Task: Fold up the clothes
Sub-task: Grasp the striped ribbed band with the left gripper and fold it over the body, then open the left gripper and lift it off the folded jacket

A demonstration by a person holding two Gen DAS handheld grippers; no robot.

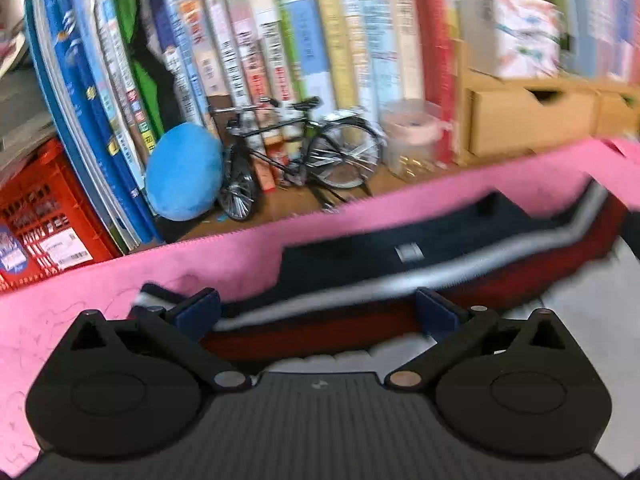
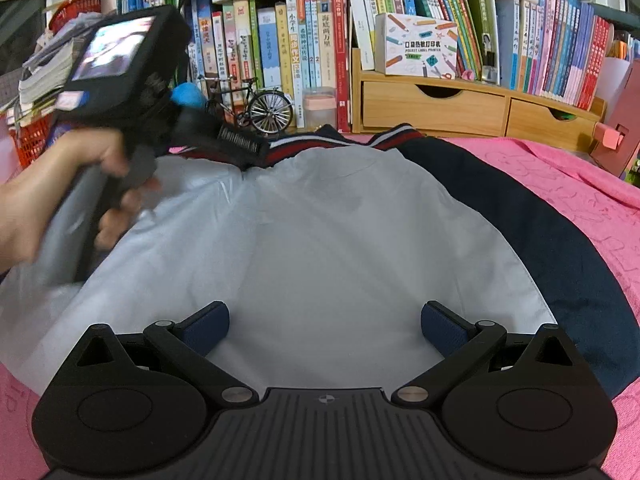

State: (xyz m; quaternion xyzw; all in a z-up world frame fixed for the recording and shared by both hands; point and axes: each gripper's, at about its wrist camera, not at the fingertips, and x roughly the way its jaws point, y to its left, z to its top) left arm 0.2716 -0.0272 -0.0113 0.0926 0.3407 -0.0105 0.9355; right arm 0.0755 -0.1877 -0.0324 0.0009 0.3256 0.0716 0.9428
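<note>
The left wrist camera sits low and close at the far edge of the pink cloth-covered surface (image 1: 80, 320), tilted, facing the row of upright books (image 1: 248, 40). The right wrist camera stands further back and higher, facing that same shelf. Both views share the small model bicycle (image 2: 264, 108) and light wooden drawer unit (image 2: 432, 108).

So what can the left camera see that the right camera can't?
Only the left wrist view shows the red crate's front up close, plus the left gripper open at the striped collar. Only the right wrist view shows the hand, the white lining and the open right gripper. Both show the toy bicycle and the pink cloth.
</note>
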